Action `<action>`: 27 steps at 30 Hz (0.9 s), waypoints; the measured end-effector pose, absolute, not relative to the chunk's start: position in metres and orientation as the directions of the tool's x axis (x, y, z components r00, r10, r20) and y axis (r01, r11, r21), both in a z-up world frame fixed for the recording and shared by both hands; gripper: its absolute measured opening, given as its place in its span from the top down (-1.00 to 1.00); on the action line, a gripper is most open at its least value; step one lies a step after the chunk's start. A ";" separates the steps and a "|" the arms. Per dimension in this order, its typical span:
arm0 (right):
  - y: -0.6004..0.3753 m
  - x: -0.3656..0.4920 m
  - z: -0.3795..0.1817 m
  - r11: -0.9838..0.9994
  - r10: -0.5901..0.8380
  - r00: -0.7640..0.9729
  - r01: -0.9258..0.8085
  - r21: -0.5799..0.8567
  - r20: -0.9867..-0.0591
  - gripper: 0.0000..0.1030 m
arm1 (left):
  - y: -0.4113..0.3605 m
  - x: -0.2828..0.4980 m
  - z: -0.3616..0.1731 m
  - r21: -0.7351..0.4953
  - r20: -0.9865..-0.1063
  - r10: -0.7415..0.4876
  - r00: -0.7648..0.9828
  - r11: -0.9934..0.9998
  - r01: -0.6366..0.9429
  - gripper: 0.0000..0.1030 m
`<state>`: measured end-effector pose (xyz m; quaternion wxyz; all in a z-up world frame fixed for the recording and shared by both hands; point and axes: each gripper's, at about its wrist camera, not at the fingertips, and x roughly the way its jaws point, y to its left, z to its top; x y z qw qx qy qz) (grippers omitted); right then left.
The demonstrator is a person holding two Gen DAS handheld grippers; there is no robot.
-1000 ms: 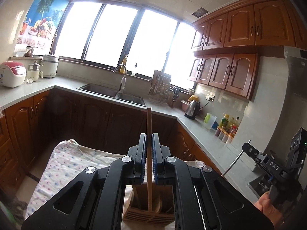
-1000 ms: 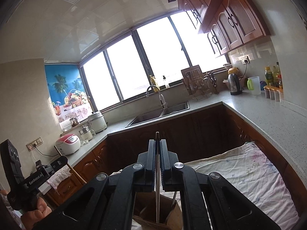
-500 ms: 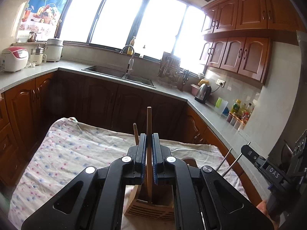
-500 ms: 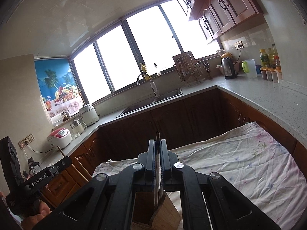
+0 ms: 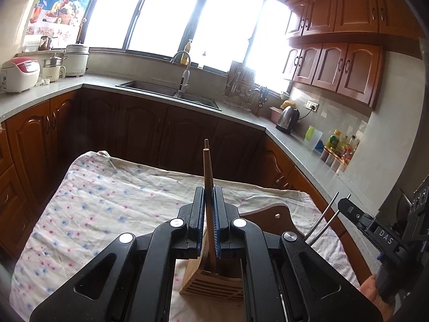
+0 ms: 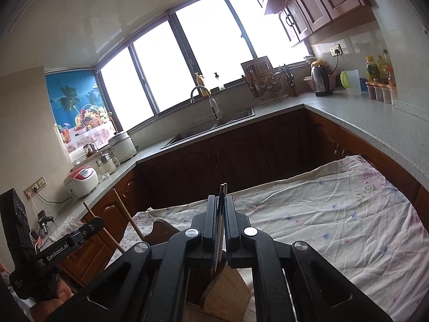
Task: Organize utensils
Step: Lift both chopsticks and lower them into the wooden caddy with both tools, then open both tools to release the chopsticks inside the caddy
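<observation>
My left gripper (image 5: 208,197) is shut on a pair of wooden chopsticks (image 5: 207,169) that stand upright. Their lower ends reach into a slatted wooden utensil holder (image 5: 211,284) right below the jaws. My right gripper (image 6: 220,201) is shut on two thin metal chopsticks (image 6: 222,191), whose lower ends dip into the same holder (image 6: 228,292). In each wrist view the other gripper shows at the edge: the right gripper (image 5: 346,208) with its metal chopsticks (image 5: 321,222), and the left gripper (image 6: 92,224) with its wooden chopsticks (image 6: 128,216).
The holder stands on a table under a floral cloth (image 5: 93,201). A wooden cutting board (image 5: 270,218) lies just behind the holder. Dark wooden cabinets and a grey counter (image 6: 362,118) with a sink, kettle and bottles ring the table.
Both grippers have come down toward the holder with their chopsticks, mostly in the first half second. More of the cloth-covered table now shows in both views.
</observation>
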<state>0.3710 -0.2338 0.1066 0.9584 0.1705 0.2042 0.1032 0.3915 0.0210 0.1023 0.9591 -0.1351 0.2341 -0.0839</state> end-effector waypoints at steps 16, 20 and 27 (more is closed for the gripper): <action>-0.245 0.363 0.107 0.902 0.292 0.892 -0.138 0.409 -0.344 0.15 | 0.024 0.382 0.103 -0.302 -0.450 -0.220 0.866 0.949 0.085 0.07; -0.249 0.351 0.115 0.893 0.301 0.897 -0.146 0.425 -0.324 -0.09 | 0.030 0.369 0.106 -0.304 -0.453 -0.208 0.867 0.950 0.069 -0.23; -0.255 0.323 0.119 0.885 0.307 0.901 -0.152 0.440 -0.306 -0.46 | 0.046 0.339 0.102 -0.326 -0.479 -0.193 0.856 0.945 0.031 -0.44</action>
